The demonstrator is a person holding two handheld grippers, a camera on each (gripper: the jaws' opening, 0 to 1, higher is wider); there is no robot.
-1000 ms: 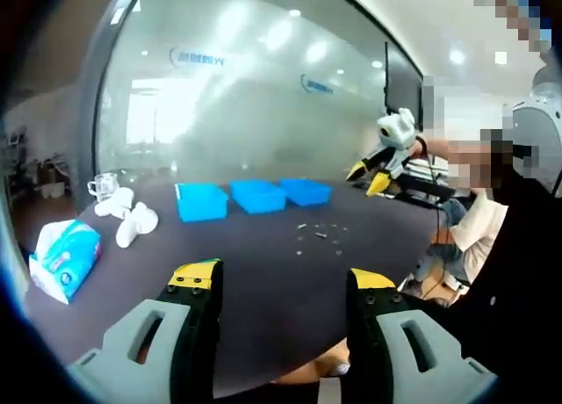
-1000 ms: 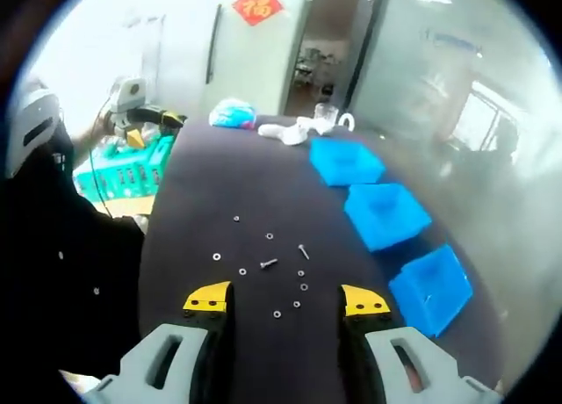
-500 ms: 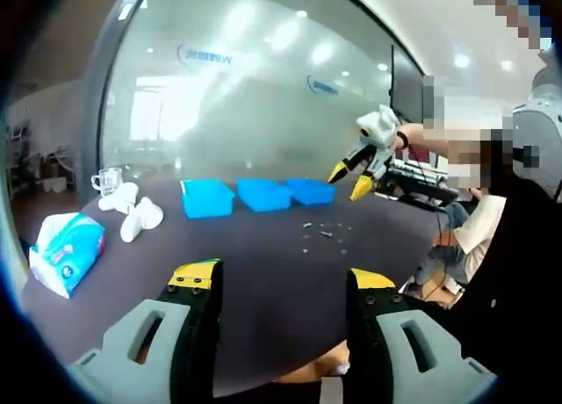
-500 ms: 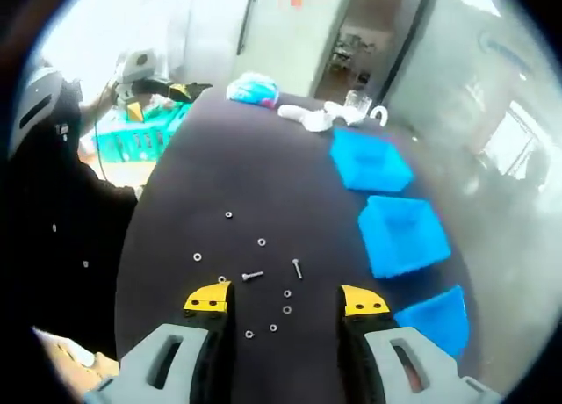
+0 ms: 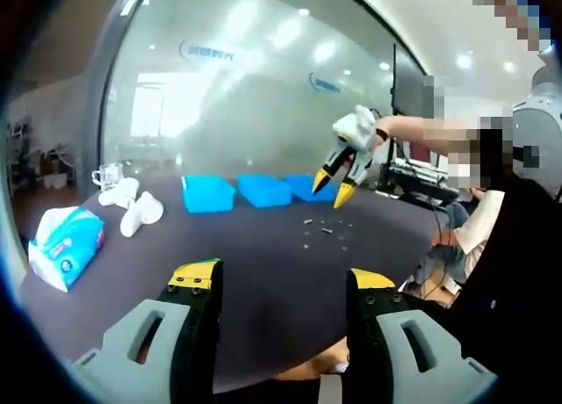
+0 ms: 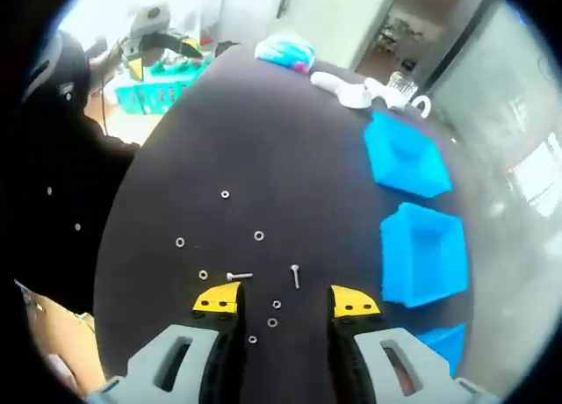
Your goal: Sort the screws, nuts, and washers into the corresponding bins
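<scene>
Right gripper (image 6: 283, 301) — jaws apart — above screws (image 6: 295, 276)

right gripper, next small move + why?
Probably drop straight down and close on a washer. The right gripper is open with nothing between its jaws, small washers lie on the table between its tips, and the blue bins look empty.

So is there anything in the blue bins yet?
No, in the right gripper view the two fully visible blue bins look empty, and the screws lie on the dark table.
</scene>
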